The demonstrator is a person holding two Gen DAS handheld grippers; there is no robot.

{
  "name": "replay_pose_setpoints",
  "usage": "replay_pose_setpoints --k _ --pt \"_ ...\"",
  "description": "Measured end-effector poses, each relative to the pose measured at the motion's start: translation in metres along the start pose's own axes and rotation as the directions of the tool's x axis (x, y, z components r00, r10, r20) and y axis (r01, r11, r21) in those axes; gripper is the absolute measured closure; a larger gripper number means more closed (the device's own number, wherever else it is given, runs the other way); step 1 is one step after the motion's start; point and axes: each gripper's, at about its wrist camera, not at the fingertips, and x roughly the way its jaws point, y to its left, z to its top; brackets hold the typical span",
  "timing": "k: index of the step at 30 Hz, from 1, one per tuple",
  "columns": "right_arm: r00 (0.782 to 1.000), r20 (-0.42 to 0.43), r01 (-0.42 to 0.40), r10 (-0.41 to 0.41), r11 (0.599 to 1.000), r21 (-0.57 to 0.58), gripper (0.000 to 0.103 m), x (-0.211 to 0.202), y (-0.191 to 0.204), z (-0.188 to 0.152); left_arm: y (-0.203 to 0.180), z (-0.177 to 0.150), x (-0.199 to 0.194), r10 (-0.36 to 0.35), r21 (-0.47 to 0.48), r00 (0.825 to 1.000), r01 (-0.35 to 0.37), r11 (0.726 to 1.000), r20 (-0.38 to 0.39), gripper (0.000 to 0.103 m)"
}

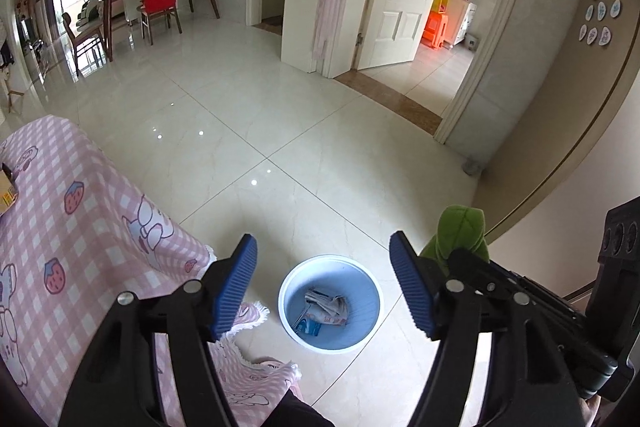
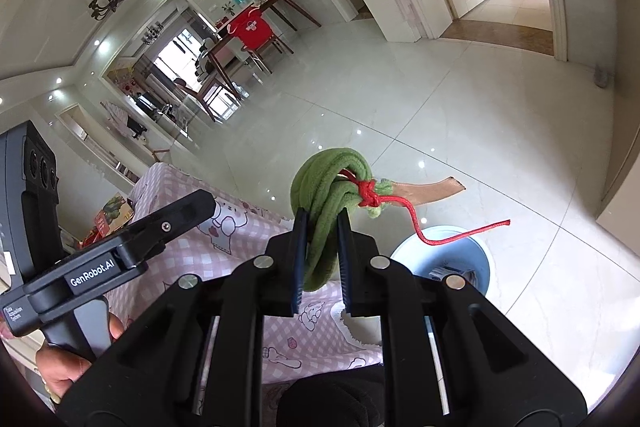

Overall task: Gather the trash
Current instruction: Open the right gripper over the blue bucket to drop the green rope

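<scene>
Trash, a soft, light green rope bundle (image 2: pixel 328 195) tied with red string (image 2: pixel 416 223), hung pinched mid-coil in my right tool (image 2: pixel 322 259), near the blue bin (image 1: pixel 329 303), left tool (image 1: pixel 324 283) wide and empty.

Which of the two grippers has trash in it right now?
The right gripper: its jaws are clamped on a green rope bundle tied with red cord. The left gripper stands open with nothing between its jaws, above the blue bin.
</scene>
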Motion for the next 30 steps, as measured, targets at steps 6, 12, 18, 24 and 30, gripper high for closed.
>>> replay_pose_setpoints --k 6,12,18,24,30 --pt "1.0 -0.011 -0.002 0.002 1.0 -0.007 0.086 0.012 -0.011 0.006 0.01 0.003 -0.002 0.019 -0.019 1.0 -0.019 1.0 0.005 0.033" --pt "0.999 0.007 0.048 -0.048 0.999 -0.01 0.049 0.021 -0.013 0.008 0.023 0.005 -0.006 0.032 -0.047 0.999 -0.031 0.998 0.018 0.029" --pt "0.999 -0.004 0.043 -0.043 0.999 0.0 0.049 0.022 -0.012 0.006 0.034 0.002 -0.011 0.04 -0.067 0.999 -0.038 0.997 0.027 0.027" --pt "1.0 -0.008 0.03 -0.031 0.999 -0.017 0.049 0.016 0.001 0.004 0.047 -0.004 -0.024 0.042 -0.084 0.998 -0.038 0.996 0.039 0.027" --pt "1.0 -0.006 -0.012 0.011 0.996 -0.087 0.049 0.009 0.041 0.001 0.077 -0.012 -0.053 0.076 -0.128 0.995 -0.067 0.989 0.068 0.027"
